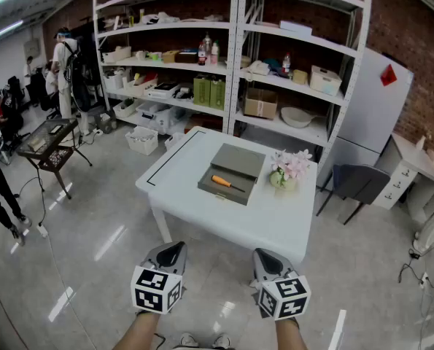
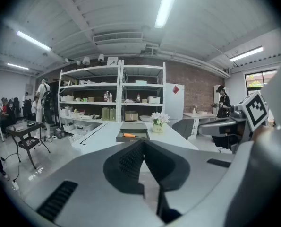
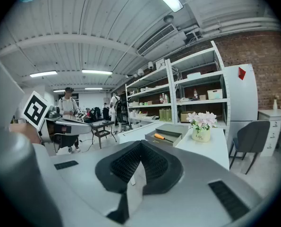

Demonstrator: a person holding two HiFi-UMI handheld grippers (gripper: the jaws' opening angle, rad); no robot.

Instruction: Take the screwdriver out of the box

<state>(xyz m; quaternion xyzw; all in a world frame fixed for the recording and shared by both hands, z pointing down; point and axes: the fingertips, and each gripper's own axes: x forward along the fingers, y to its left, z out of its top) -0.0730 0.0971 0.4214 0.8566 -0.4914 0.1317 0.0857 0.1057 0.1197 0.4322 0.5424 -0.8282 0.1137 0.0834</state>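
1 screwdriver [image 1: 222, 181] sits in 1 box [image 1: 240, 162]; left gripper [image 1: 171, 251], right gripper [image 1: 267, 258] seem closed.

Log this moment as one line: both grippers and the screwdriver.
left gripper: shut, empty, short of table | right gripper: shut, empty, short of table | screwdriver: lying in open box | step: not yet picked

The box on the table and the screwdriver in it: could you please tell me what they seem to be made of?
The box looks like matte grey-green card or plastic: flat, dull faces, no shine; I cannot tell which. The screwdriver has an orange handle, probably plastic, and a thin dark shaft, likely metal.
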